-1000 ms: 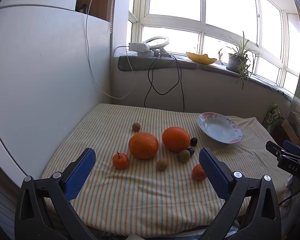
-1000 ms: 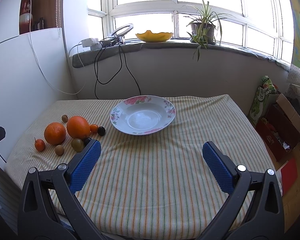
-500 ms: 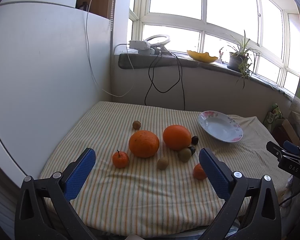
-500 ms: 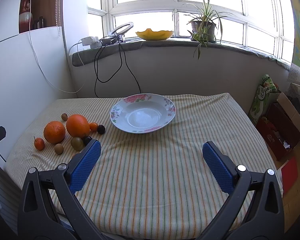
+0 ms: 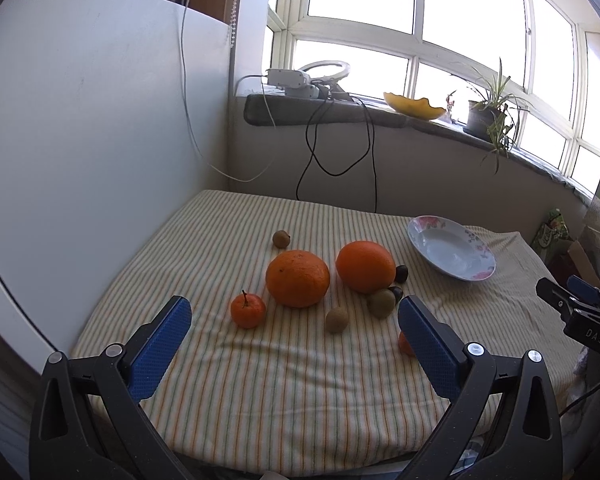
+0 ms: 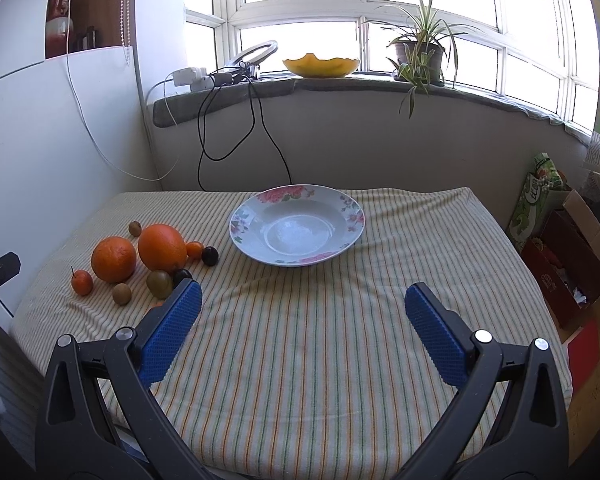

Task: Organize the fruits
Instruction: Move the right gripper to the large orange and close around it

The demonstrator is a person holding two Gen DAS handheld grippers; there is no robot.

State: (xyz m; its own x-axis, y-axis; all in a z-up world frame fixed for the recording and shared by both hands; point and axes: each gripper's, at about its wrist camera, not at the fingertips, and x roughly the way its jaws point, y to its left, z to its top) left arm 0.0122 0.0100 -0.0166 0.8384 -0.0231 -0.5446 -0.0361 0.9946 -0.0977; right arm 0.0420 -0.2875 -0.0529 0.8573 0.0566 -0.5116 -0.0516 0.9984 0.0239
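Two large oranges (image 5: 297, 278) (image 5: 365, 266) lie on the striped cloth with a small mandarin (image 5: 247, 310), kiwis (image 5: 336, 319) (image 5: 381, 302), dark plums (image 5: 401, 273) and a small brown fruit (image 5: 281, 238). Another small orange fruit (image 5: 405, 345) is half hidden behind my left gripper's right finger. A floral white plate (image 6: 297, 224) stands empty at the table's middle, right of the fruit group (image 6: 156, 246). My left gripper (image 5: 292, 326) is open and empty, in front of the fruits. My right gripper (image 6: 302, 312) is open and empty, in front of the plate.
A white panel (image 5: 80, 140) stands along the table's left side. The windowsill behind holds cables (image 6: 224, 120), a yellow bowl (image 6: 321, 65) and a potted plant (image 6: 420, 54). Boxes and bags (image 6: 560, 232) stand on the floor to the right.
Both views have shifted slightly; the left gripper has eased a little toward the fruits. Both grippers stay open and no fruit has moved.
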